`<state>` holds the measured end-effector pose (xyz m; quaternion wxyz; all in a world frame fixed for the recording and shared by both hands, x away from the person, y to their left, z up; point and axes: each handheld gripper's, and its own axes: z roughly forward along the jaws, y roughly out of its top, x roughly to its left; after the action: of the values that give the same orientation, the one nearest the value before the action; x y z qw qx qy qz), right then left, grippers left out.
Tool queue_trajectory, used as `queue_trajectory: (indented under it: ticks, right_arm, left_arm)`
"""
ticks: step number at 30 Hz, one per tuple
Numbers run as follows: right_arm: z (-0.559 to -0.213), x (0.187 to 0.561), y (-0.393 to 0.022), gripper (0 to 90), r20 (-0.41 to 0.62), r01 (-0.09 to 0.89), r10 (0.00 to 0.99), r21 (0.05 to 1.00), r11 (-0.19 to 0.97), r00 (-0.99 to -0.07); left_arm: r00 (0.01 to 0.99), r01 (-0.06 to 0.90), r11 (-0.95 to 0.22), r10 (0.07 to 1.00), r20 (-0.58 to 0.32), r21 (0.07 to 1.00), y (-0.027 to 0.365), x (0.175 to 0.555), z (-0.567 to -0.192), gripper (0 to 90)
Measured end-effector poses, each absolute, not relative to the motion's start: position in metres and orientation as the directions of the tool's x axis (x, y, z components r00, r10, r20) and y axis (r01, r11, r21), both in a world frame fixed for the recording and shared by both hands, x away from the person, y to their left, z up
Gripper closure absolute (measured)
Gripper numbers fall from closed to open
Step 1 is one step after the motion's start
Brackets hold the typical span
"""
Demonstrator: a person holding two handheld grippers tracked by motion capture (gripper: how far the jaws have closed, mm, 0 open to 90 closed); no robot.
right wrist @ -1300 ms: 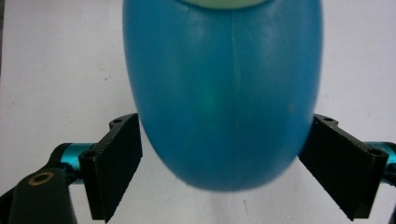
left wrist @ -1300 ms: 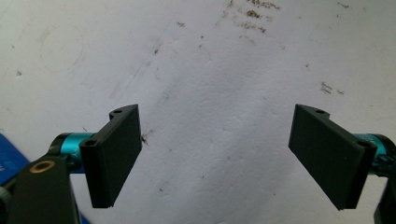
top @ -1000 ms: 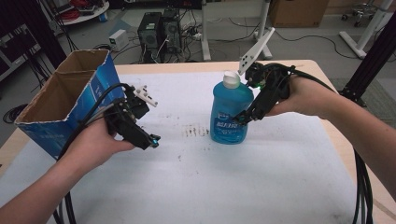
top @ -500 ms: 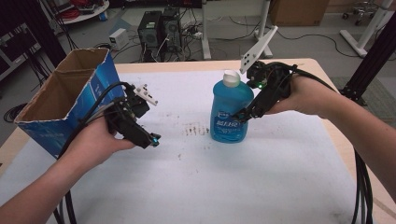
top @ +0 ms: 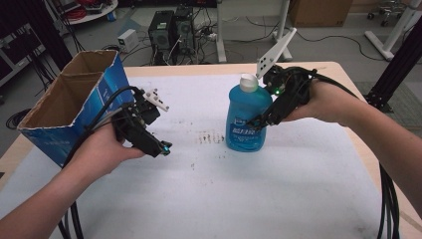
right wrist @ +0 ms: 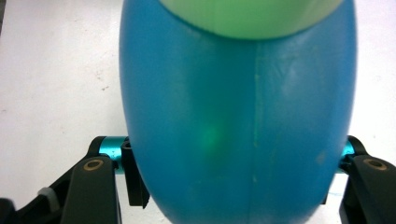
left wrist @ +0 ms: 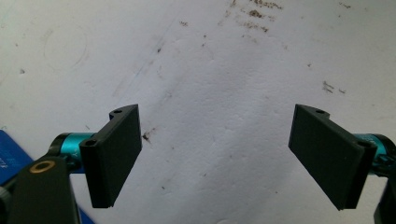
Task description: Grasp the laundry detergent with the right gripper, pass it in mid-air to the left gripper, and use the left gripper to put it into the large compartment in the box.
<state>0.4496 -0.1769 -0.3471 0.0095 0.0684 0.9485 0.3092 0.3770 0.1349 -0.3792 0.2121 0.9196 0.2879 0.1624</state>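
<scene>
Counting one blue bottle [top: 249, 119], one cardboard box [top: 74, 107]. Right gripper [top: 261, 121] jaws just closed onto the bottle; left gripper [top: 160, 148] open, unmoved.

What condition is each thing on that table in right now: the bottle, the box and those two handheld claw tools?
Blue bottle: upright on the table, white cap on, clamped at its sides.
Cardboard box: open at the top, leaning at the table's left edge; what is inside is hidden.
Left gripper: jaws wide open, nothing between them, above bare table.
Right gripper: jaws have just been closing, now pressed on the bottle.
</scene>
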Motion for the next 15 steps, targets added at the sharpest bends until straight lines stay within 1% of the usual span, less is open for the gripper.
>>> queue_trajectory:
  ticks: [15]
  right_arm:
    - [-0.3515, 0.451, -0.1739, 37.3, 0.042, 0.114, 0.111, 0.586, 0.802, -0.993]
  left_arm:
    - [0.782, 0.462, -0.746, 0.598, 0.176, 0.48, 0.1358, 0.3776, -0.3791, 17.4]
